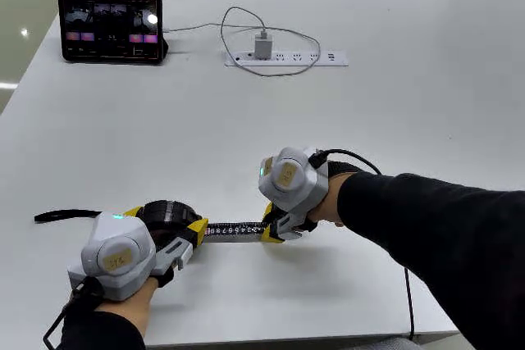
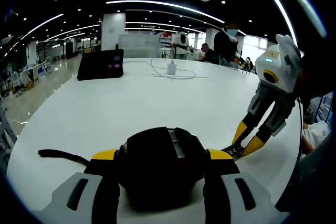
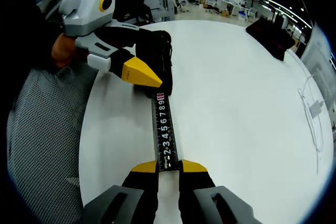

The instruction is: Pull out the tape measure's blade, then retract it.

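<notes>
Far left, close to the front edge of the white table: a black wrist strap lying flat, free end toward the left edge. Well back, by the left edge: a dark tablet propped upright, screen lit.

Next along the front edge: the left gripper, closed in around the black tape measure case, one yellow-tipped jaw pressed to each flank, case resting on the surface. From the left gripper view, case wedged squarely between the two jaws, filling the gap.

Running right from the case mouth: a short stretch of blade, black with white numerals, flat against the table and roughly parallel to the front edge, numerals readable in the right gripper view.

Well back from the front edge, toward the middle of the table: a white power strip with a white charger plugged in, and a pale cable looping round and across to the tablet.

Then the right gripper, jaws drawn nearly together, pinching the blade's free end between yellow tips.

Furthest right: a black sleeve reaching in over the front edge, and a black cord arching off the back of the right gripper.
</notes>
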Motion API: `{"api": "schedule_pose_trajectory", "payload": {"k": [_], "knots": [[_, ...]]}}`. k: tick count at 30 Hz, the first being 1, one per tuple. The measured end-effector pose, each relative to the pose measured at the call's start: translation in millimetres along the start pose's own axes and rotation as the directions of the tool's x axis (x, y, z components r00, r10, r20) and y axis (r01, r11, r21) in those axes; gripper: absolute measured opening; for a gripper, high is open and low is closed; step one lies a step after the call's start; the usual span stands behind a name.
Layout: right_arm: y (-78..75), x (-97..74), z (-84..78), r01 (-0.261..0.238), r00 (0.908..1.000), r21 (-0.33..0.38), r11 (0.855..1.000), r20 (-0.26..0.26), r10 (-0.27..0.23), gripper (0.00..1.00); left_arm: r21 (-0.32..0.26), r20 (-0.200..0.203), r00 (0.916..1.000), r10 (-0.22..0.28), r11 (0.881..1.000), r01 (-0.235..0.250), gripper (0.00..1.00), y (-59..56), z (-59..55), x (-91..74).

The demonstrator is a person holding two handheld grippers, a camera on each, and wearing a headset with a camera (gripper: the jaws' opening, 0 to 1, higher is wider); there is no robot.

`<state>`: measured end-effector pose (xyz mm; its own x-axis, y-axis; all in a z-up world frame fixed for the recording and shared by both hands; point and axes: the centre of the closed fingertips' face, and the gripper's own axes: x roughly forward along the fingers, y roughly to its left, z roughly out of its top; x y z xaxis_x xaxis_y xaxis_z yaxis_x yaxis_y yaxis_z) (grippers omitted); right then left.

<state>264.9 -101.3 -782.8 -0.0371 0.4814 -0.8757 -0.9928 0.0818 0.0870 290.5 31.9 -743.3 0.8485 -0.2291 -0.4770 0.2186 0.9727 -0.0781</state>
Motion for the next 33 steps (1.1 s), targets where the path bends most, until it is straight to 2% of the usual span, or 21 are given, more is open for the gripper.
{"api": "schedule_pose_trajectory", "payload": {"k": [33], "knots": [[-0.7, 6.1, 13.6, 0.004, 0.9998, 0.003, 1.000, 0.017, -0.004, 0.10, 0.000, -0.002, 1.0000, -0.001, 1.000, 0.001, 0.60, 0.8, -0.1, 0.1]]}}
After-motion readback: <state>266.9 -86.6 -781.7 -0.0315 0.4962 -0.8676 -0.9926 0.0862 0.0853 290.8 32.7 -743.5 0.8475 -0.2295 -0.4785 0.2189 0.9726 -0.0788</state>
